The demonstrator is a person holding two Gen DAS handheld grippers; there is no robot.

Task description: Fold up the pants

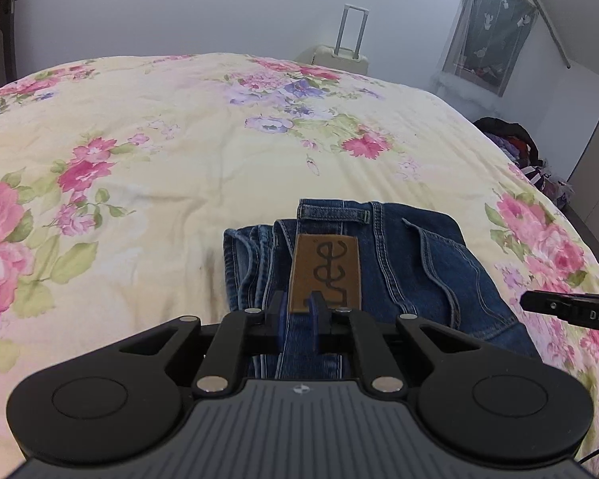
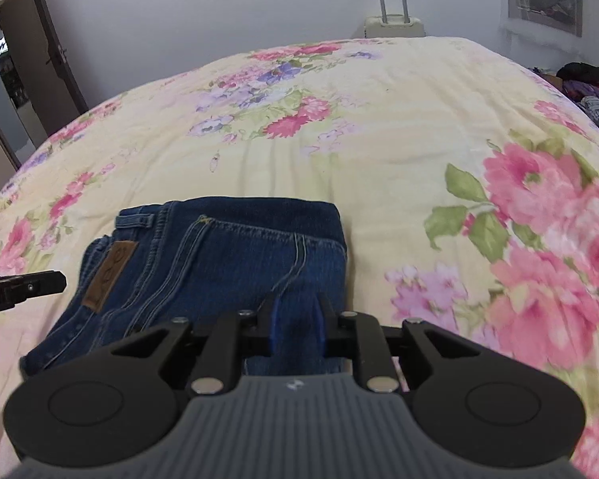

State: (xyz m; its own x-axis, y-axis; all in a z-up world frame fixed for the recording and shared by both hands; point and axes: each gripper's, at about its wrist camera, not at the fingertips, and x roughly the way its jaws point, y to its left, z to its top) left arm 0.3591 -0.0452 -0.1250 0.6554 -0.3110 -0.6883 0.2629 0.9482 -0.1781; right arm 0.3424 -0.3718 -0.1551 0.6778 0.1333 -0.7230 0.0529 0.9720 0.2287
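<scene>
jeans: one pair (image 1: 399,263), dark blue denim, folded into a compact stack, pale contrast stitching
leather patch: one (image 1: 325,269), brown with dark looping script, on the waistband, beside one belt loop (image 1: 335,215)
location: on the bed (image 1: 179,151), near edge, lying on the floral quilt
orientation: long axis hard to call from the folded stack; waistband end toward left tool, folded edge toward right tool
tools: two
left tool: (image 1: 299,311) pads nearly together, pinching the waistband denim just below the patch
right tool: (image 2: 297,319) pads close together with denim of the right side of the stack between them, gripping it; frame blurred
quilt: one, pale yellow with pink and purple flowers, wrinkled
suitcase: one (image 1: 341,54), cream, handle extended, behind bed against wall
clothes pile: one (image 1: 511,139), dark, right of bed
door: one (image 2: 40,60), brown, open, far left in right view
</scene>
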